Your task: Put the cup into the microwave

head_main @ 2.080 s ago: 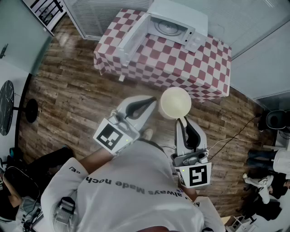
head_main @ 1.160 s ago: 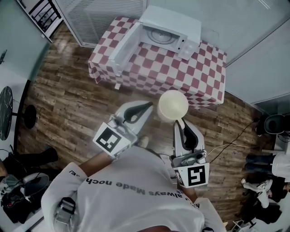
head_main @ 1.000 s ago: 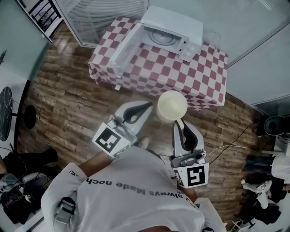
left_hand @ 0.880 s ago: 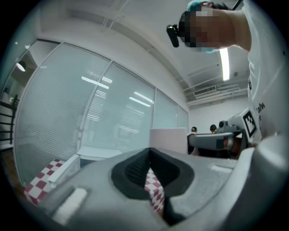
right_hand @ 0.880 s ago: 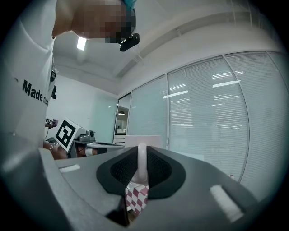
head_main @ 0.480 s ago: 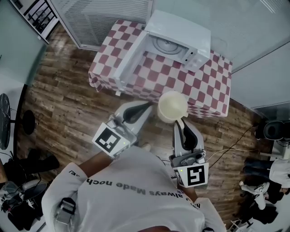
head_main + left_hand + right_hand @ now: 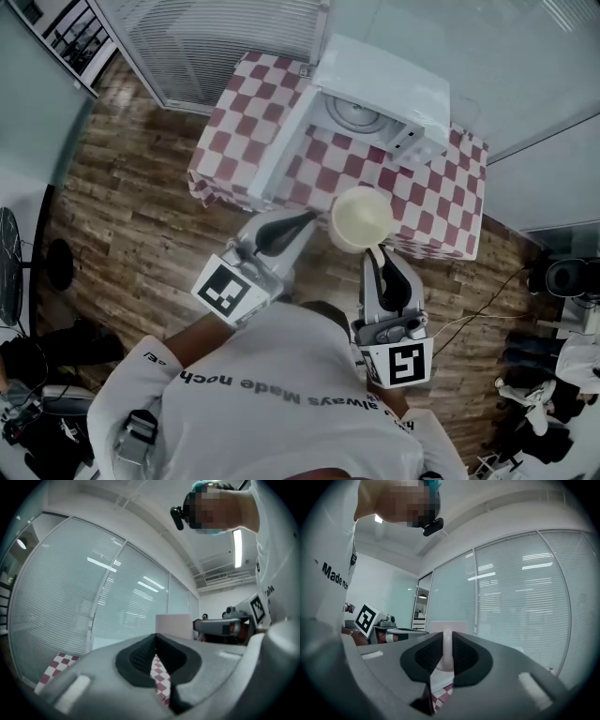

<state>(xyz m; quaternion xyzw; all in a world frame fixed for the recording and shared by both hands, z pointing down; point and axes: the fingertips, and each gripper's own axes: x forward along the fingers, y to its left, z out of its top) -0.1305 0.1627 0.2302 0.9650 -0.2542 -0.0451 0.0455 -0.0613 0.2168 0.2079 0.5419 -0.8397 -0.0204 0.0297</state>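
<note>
The cup (image 7: 363, 217) hangs in the air over the near edge of the checkered surface (image 7: 441, 202), short of the microwave (image 7: 380, 89), whose door (image 7: 284, 155) stands open. The carry looks mostly done; setting the cup inside and letting go remain. The right tongs (image 7: 374, 251) pinch its handle from the person's side. The left tongs (image 7: 307, 218), pressed together on nothing, hover just beside the cup's left.

I stand on a dark wood-plank floor (image 7: 122, 216). Ahead, a table draped in red-and-white checked cloth (image 7: 431, 202) sits against frosted glass walls with horizontal blinds (image 7: 216, 37). A ceiling strip light (image 7: 238, 548) glows overhead.
</note>
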